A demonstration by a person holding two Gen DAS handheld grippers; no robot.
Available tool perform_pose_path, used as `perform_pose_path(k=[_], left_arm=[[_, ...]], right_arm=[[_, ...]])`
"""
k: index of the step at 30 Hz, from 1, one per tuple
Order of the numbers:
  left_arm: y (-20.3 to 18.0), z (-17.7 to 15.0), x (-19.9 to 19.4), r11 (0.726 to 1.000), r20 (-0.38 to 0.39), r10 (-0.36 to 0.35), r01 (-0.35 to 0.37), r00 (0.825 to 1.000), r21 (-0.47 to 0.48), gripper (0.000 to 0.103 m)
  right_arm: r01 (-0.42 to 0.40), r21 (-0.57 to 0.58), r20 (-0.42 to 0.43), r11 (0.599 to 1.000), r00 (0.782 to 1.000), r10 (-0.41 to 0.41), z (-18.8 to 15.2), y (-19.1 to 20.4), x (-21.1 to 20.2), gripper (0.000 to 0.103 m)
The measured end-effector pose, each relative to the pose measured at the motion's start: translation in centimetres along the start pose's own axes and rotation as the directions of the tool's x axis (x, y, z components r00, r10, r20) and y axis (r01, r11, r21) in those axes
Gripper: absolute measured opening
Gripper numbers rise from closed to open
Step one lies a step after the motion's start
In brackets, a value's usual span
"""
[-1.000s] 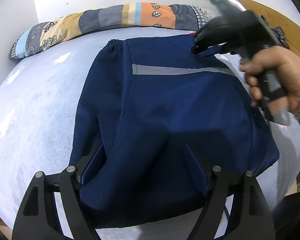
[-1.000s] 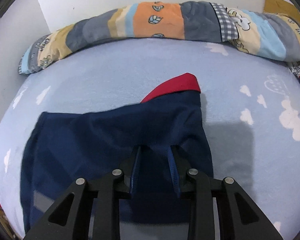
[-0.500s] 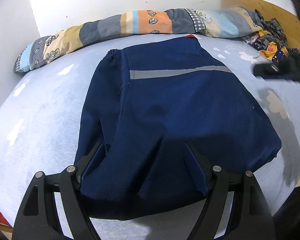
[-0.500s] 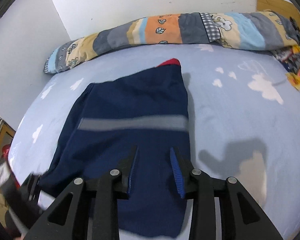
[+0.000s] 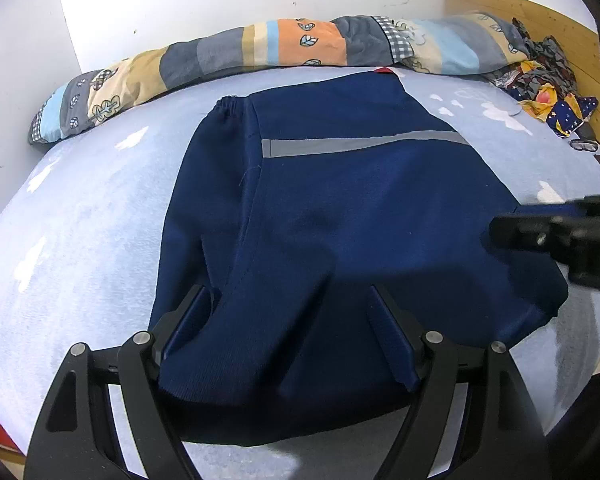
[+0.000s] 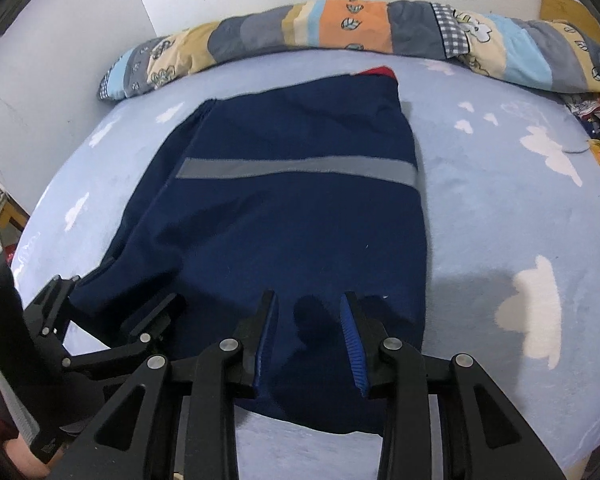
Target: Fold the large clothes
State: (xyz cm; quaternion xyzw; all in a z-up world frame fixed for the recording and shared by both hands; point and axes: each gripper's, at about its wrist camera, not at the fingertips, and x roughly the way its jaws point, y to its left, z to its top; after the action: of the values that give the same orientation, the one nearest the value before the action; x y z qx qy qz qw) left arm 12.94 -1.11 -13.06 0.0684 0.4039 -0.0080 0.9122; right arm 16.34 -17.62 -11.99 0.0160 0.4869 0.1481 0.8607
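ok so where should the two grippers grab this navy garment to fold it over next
Probably the near hem of the navy garment, one corner each. It lies flat on the bed sheet with that edge closest. The left gripper, jaws wide, and the right gripper, jaws apart, both hover there, so come in low from the near side.

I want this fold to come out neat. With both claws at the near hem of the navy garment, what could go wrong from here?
The left claw is open and straddles bunched cloth, so it may pinch several layers. The right claw is open just inside the right edge of the navy garment, so a lift could skew the grey stripe.
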Motion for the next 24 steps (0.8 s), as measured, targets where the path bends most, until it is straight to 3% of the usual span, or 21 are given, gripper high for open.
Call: perform_pose_path(k=[10,24], left_arm=[[-0.1,0.0,0.4,1.000,-0.007,0.002,-0.002,1.000,0.006,0.080],[-0.4,-0.2,0.5,1.000,-0.009,0.015,-0.015,1.000,0.016,0.081]], right_arm=[[0.027,-0.018,-0.048,0.999,0.998,-0.027,-1.0,0.3,1.8,0.036],[0.044,-0.062,-0.056,0.997,0.997,-0.047,-1.4,1.0,2.7,0.050]])
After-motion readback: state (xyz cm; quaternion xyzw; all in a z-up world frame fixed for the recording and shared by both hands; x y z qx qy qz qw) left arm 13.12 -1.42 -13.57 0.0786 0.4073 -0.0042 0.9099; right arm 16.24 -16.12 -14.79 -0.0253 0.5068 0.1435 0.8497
